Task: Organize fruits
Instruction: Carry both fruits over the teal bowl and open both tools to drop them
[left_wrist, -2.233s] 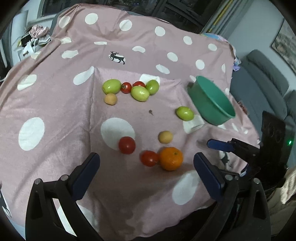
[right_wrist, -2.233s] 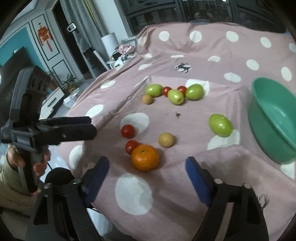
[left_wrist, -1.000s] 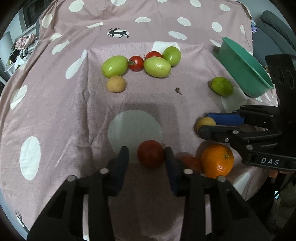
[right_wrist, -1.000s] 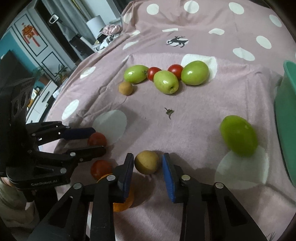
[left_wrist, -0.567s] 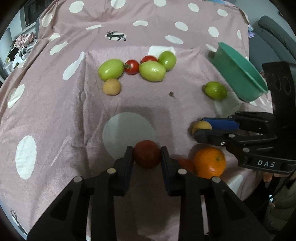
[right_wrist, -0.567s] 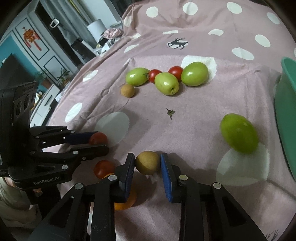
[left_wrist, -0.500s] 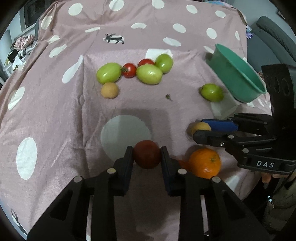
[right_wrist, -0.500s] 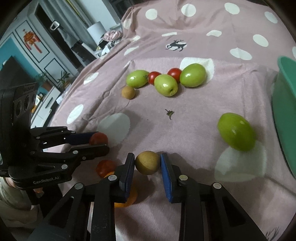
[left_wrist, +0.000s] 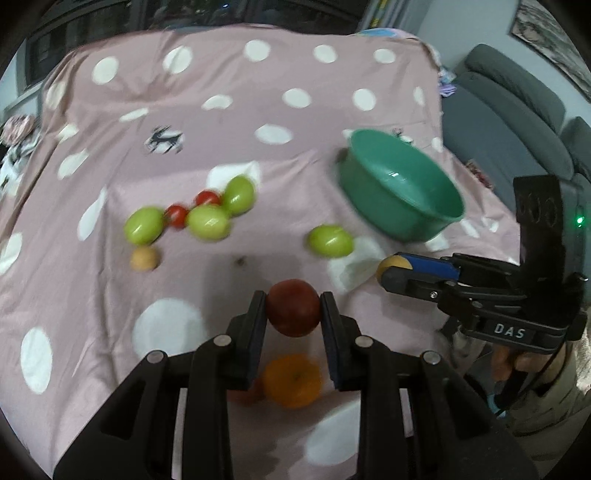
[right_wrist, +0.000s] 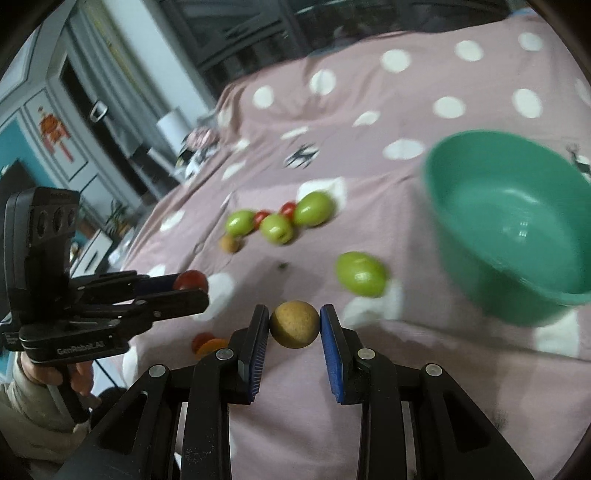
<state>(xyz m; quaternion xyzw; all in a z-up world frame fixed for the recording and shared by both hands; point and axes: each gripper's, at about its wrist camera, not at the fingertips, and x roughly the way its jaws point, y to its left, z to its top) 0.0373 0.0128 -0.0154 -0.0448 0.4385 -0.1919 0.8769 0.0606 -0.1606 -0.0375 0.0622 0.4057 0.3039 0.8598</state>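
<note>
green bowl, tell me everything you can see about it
The green bowl is a round, deep, teal-green basin that looks like smooth glossy plastic, with a thin flared rim. It is empty and appears tilted, its opening facing the cameras. It rests on the pink dotted cloth at the table's right side. Nothing else touches it; the nearest fruit, a green one, lies apart from it.

Beyond the green bowl (right_wrist: 517, 229), whose right rim is cut off by the picture's edge, the clustered fruits (left_wrist: 207, 218) are smeared by motion blur. Nearer than the bowl, the orange (left_wrist: 291, 380) is partly hidden behind gripper fingers (left_wrist: 255, 332).
</note>
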